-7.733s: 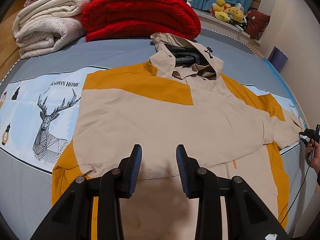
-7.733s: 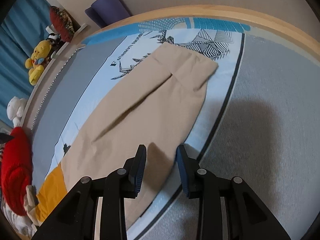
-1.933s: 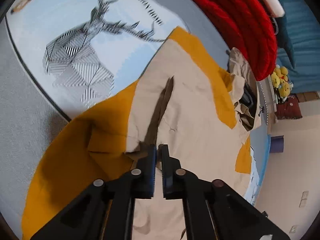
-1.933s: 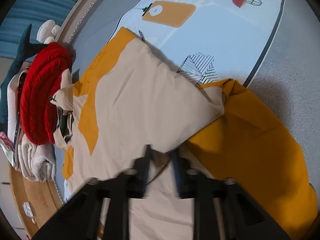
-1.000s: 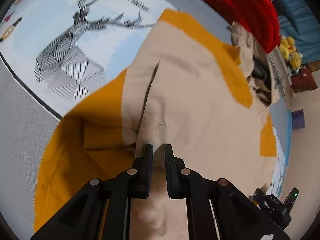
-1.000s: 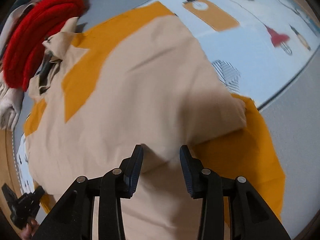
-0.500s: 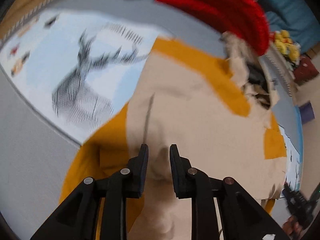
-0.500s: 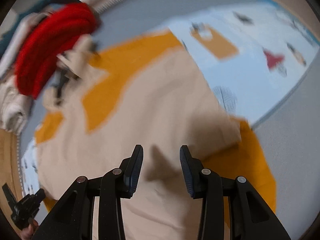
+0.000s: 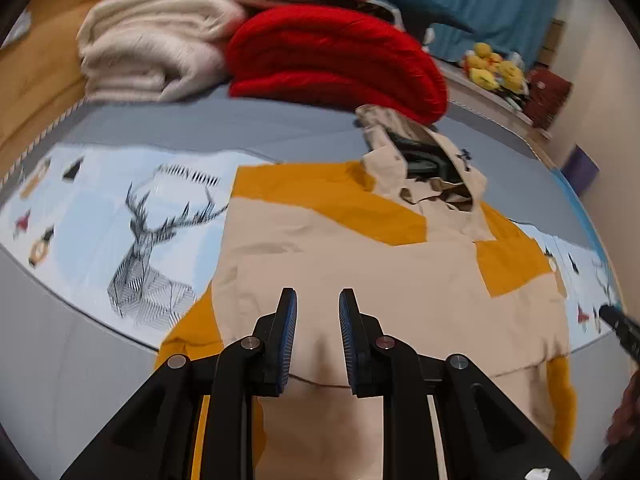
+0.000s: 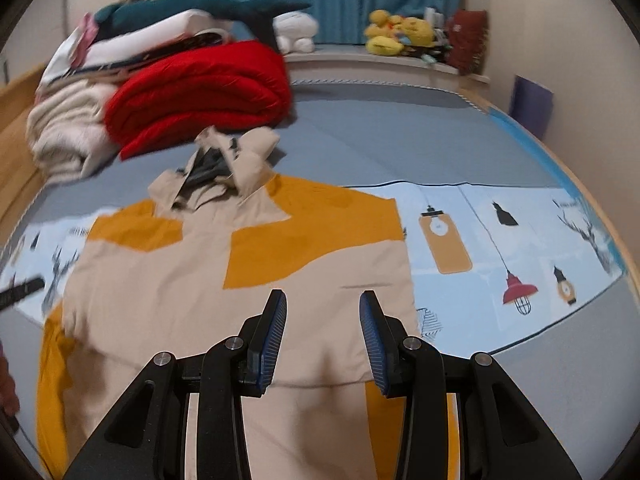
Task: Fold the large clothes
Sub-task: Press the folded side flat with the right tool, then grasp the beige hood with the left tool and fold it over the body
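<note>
A beige and mustard hooded jacket (image 9: pixel 360 272) lies flat on the bed with both sleeves folded in over its body; it also shows in the right wrist view (image 10: pixel 224 280). Its hood (image 9: pixel 424 164) points toward the far blankets. My left gripper (image 9: pixel 318 316) is open and empty, raised above the jacket's lower left part. My right gripper (image 10: pixel 323 320) is open wider and empty, above the jacket's lower right part. The right gripper's tip (image 9: pixel 622 328) shows at the right edge of the left wrist view.
The bed cover (image 9: pixel 120 216) is grey with a pale blue printed band. A folded red blanket (image 9: pixel 336 64) and cream blankets (image 9: pixel 152 40) are stacked at the head. Plush toys (image 10: pixel 400 32) sit on a ledge by blue curtains. A wooden bed rim (image 10: pixel 600 216) runs along the right.
Both grippers have let go of the folded sleeves, opened and lifted up and back, now looking across the whole jacket toward the head of the bed.
</note>
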The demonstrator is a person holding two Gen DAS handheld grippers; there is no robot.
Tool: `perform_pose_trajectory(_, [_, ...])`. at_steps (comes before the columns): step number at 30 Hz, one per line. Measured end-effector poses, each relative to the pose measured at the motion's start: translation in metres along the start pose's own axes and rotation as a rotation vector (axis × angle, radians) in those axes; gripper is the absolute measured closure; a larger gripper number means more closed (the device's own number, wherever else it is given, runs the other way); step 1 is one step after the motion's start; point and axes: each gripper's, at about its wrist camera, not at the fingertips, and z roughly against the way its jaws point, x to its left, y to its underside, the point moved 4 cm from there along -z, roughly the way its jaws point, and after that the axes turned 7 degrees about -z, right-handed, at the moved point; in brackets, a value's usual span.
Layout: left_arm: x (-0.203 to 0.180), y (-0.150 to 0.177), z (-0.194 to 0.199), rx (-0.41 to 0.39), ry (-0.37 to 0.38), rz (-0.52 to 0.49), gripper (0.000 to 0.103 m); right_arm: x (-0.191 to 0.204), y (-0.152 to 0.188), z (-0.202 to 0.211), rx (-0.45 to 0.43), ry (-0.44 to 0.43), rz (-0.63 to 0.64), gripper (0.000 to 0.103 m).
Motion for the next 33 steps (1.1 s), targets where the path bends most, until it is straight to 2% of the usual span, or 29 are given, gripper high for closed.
perform_pose_trajectory(6, [-0.025,-0.009,0.012,-0.069,0.02,-0.135,0.084,0.001,-0.011,0.009,-0.017,-0.007,0.006,0.063])
perform_pose_trajectory(11, [-0.036,-0.059,-0.019,-0.069,0.022,-0.139,0.084,-0.007,-0.027,0.012,-0.049,-0.004,-0.025,0.063])
perform_pose_trajectory(17, [-0.05,-0.149,-0.093,-0.075,0.001,-0.135,0.084,-0.014,-0.031,0.003,-0.045,0.015,0.008,0.063])
perform_pose_trajectory(21, [-0.059,-0.2,-0.163,-0.027,-0.005,-0.127,0.084,-0.02,-0.032,-0.009,-0.027,0.037,-0.014,0.063])
perform_pose_trajectory(23, [-0.062,-0.216,-0.189,0.004,0.003,-0.107,0.084,-0.022,-0.032,-0.014,-0.018,0.042,-0.027,0.064])
perform_pose_trajectory(26, [-0.067,-0.239,-0.231,0.064,0.066,-0.026,0.084,-0.021,-0.032,-0.02,-0.011,0.049,-0.021,0.064])
perform_pose_trajectory(27, [-0.069,-0.247,-0.244,0.08,0.071,-0.009,0.081,-0.021,-0.031,-0.022,-0.009,0.049,-0.021,0.064])
perform_pose_trajectory(30, [-0.069,-0.261,-0.279,0.112,0.057,0.04,0.064,-0.022,-0.029,-0.028,0.012,0.038,-0.048,0.064])
perform_pose_trajectory(33, [-0.065,-0.267,-0.313,0.152,0.037,0.086,0.064,-0.022,-0.023,-0.036,0.035,0.05,-0.046,0.064])
